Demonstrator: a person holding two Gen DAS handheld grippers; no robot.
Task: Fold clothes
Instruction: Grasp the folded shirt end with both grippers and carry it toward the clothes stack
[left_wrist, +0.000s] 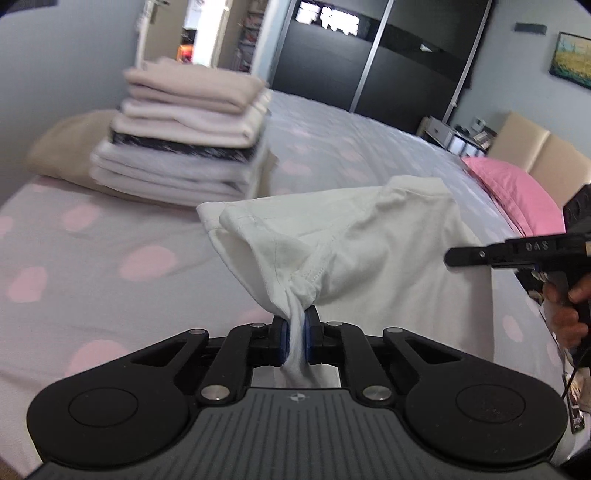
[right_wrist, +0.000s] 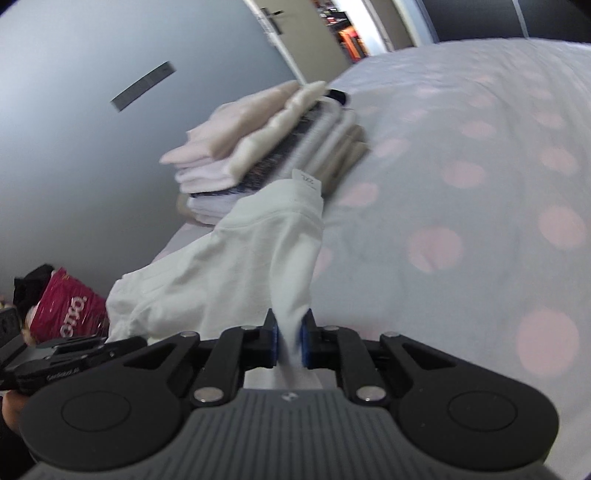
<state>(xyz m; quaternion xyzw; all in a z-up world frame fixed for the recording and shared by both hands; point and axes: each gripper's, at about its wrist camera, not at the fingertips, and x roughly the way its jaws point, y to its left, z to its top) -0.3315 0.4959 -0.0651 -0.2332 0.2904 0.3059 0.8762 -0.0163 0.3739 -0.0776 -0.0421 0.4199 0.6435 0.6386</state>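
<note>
Two grippers, one garment: I have the left gripper (left_wrist: 294, 338) clenched on a twisted bunch of the white T-shirt (left_wrist: 354, 240), and the right gripper (right_wrist: 290, 341) pinching another fold of it. The shirt hangs between them above the dotted bedspread (left_wrist: 110, 236). One stack of folded clothes (left_wrist: 184, 136) sits beyond, resting on one beige pillow (left_wrist: 62, 147); I cannot count its blurred layers. One pink pillow (left_wrist: 517, 192) lies at the right.

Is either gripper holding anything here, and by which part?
Both hold the white garment: the left gripper pinches a twisted, bunched bit near a stitched hem; the right gripper clamps another bunched fold.
</note>
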